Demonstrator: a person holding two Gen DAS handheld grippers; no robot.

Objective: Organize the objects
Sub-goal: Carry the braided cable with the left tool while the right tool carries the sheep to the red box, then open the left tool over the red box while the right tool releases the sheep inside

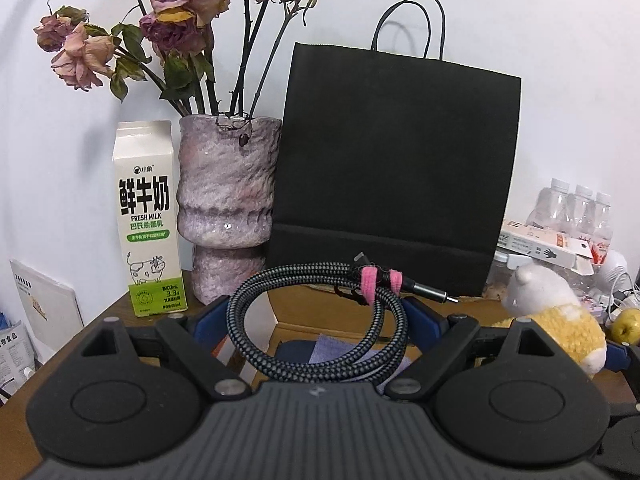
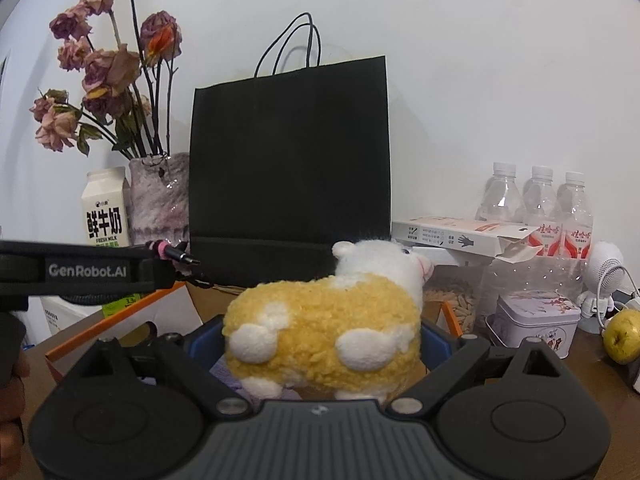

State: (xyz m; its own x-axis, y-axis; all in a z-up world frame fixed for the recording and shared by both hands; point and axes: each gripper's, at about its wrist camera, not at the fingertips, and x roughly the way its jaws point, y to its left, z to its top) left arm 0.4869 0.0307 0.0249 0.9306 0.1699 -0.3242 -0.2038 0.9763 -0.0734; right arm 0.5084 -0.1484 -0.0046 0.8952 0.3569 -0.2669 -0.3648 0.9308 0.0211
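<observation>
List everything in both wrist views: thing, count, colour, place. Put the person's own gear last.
cable: 1, grey-black braided coil with pink ties, between the left gripper's fingers
plush toy: 1, yellow and white, between the right gripper's fingers
paper bag: 1, black, upright against the wall
vase: 1, mottled purple, left of the bag, holding dried roses
milk carton: 1, white and green, left of the vase
water bottles: 3, clear, right of the bag
tin: 1, pale purple, front right
fruit: 1, yellow-green, far right
left gripper: 1, black, closed on the cable
right gripper: 1, black, closed on the toy
</observation>
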